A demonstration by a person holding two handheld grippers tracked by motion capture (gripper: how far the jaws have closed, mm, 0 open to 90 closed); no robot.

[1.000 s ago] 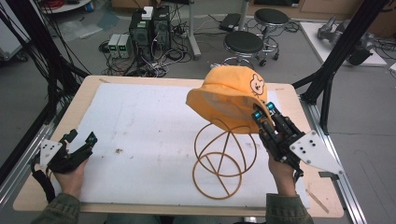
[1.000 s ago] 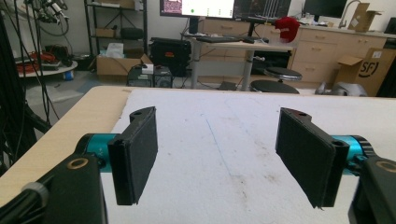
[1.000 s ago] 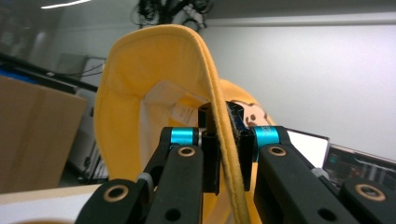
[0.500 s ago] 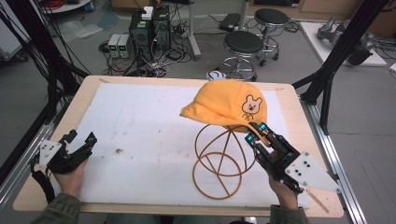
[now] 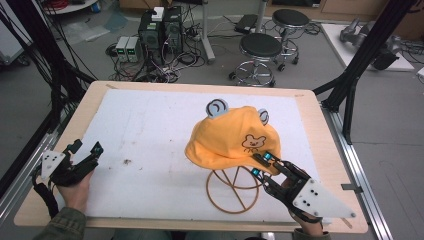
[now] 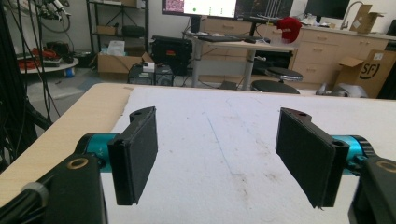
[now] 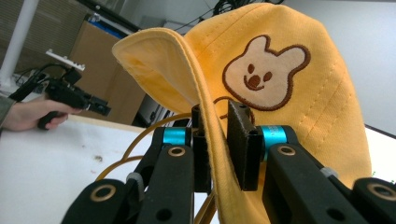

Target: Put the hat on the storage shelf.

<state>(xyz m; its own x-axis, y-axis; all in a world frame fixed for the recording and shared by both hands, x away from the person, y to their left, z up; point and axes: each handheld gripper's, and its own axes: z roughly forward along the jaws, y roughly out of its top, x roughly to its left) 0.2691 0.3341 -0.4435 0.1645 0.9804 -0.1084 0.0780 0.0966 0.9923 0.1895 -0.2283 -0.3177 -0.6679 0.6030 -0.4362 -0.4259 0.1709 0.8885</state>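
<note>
A cluttered lab with stools, computer boxes and cables lay behind a pale wooden table [image 5: 320, 150] covered by a white, scuffed mat [image 5: 150, 145]. The right gripper [image 5: 260, 164], held in the person's hand near the table's right front, had its jaws pressed together on the lower brim of a soft orange-yellow cloth hat [image 5: 230, 142]; in the right gripper view the fabric edge [image 7: 212, 154] ran pinched between the two black pads. The hat sat draped over a thin orange wire stand [image 5: 233, 190] and hid the stand's top, with two grey round ears at its crown.

It looked light and limp, folding wherever it was not supported, so the stitched brim seemed the firmest place to hold; the wire stand looked easy to drag or tip.

The left gripper [image 5: 85, 154] rested low over the mat's left front corner, jaws spread wide with nothing between them.

An embroidered cartoon bear face [image 7: 264, 70] marked the hat; no wording was legible on it. A cardboard box [image 6: 369, 70] in the background read "SF".
</note>
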